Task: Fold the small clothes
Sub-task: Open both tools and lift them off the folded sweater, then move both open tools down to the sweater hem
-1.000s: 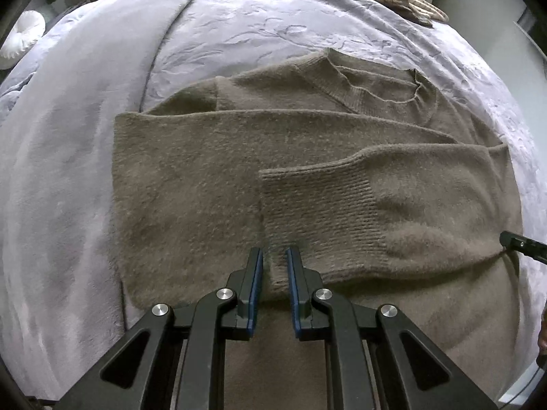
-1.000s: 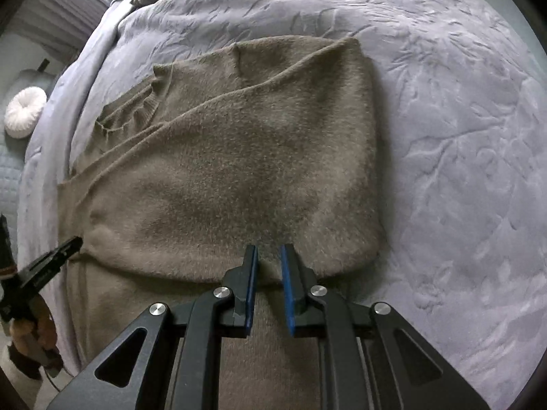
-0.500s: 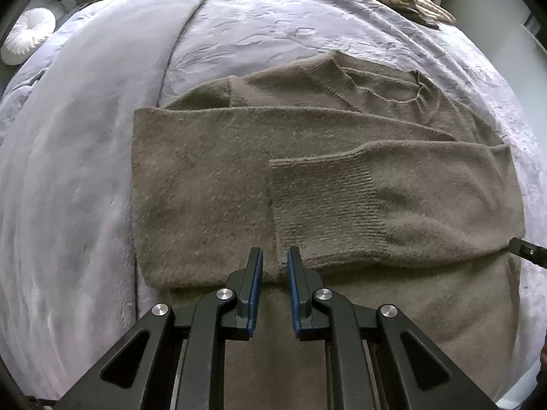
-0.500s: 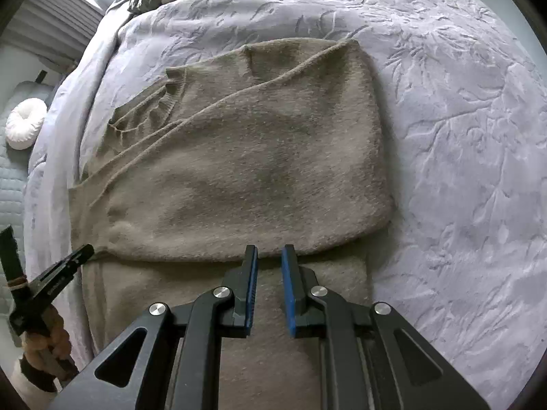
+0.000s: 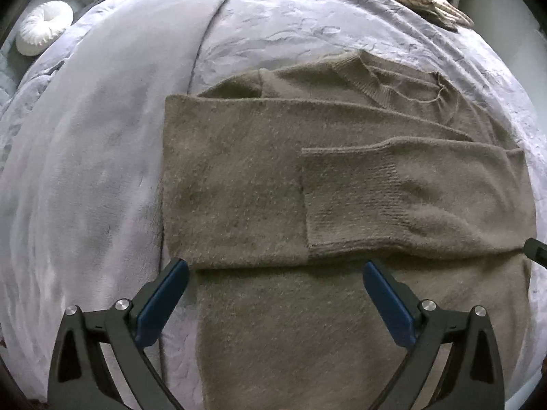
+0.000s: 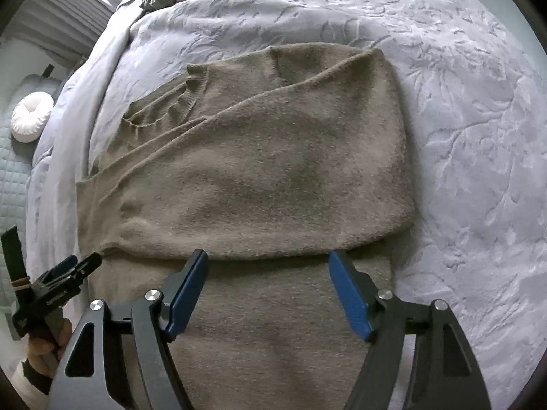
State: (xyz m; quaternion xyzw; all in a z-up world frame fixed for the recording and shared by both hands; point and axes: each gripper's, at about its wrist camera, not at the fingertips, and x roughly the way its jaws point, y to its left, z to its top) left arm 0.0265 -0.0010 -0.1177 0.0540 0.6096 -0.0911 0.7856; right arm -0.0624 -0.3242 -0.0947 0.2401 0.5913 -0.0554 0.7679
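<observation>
Half a second ago both my jaws were nearly pressed together, their tips at the folded sleeves' near edge. Now both pairs are spread wide and hold nothing. My left gripper (image 5: 273, 273) hangs over the sweater (image 5: 342, 188), its tips just short of the near edge of the sleeves, and my right gripper (image 6: 268, 263) sits the same way on its side. The sweater has slid a little farther off in both views.

The sweater is a fuzzy grey-brown knit lying flat on the bed (image 5: 102, 171), on a pale lilac cover. Both sleeves are folded across the chest, one cuff (image 5: 348, 205) lying on top with its ribbing showing. The ribbed collar (image 5: 403, 85) points away from me. The lower body runs toward me under both grippers, unfolded.
</observation>
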